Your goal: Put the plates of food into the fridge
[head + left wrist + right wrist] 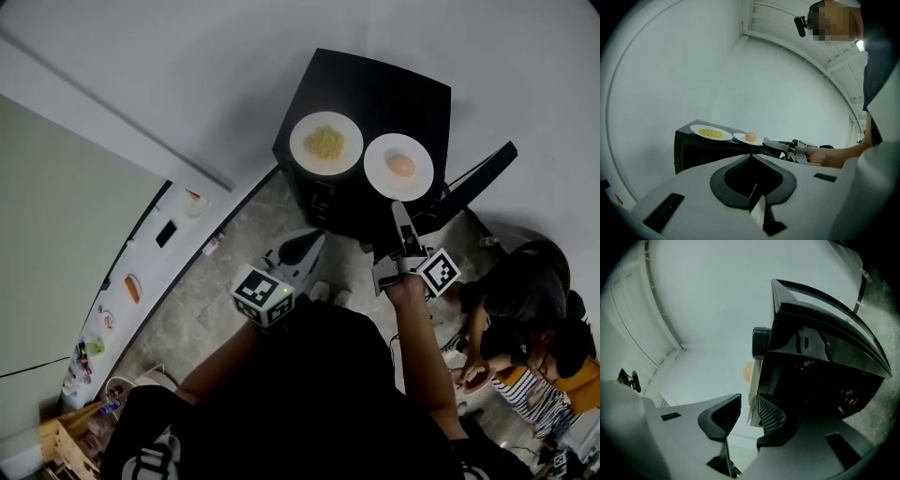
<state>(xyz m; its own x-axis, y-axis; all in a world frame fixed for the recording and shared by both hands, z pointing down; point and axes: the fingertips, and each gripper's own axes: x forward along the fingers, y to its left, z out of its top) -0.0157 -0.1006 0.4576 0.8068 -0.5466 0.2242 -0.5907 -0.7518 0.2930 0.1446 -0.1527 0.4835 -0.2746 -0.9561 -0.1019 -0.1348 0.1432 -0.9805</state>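
Two white plates stand on top of a low black fridge. The left plate carries yellow noodles, the right plate a round orange piece of food. My right gripper reaches the near rim of the right plate. In the right gripper view that plate's rim lies edge-on between the spread jaws of the right gripper, near the right pad and apart from the left one. My left gripper hangs shut and empty in front of the fridge. From the left gripper both plates show ahead.
The fridge door stands open to the right. A person crouches on the floor at the lower right. A white counter with small items runs along the left, with a wooden crate at its near end.
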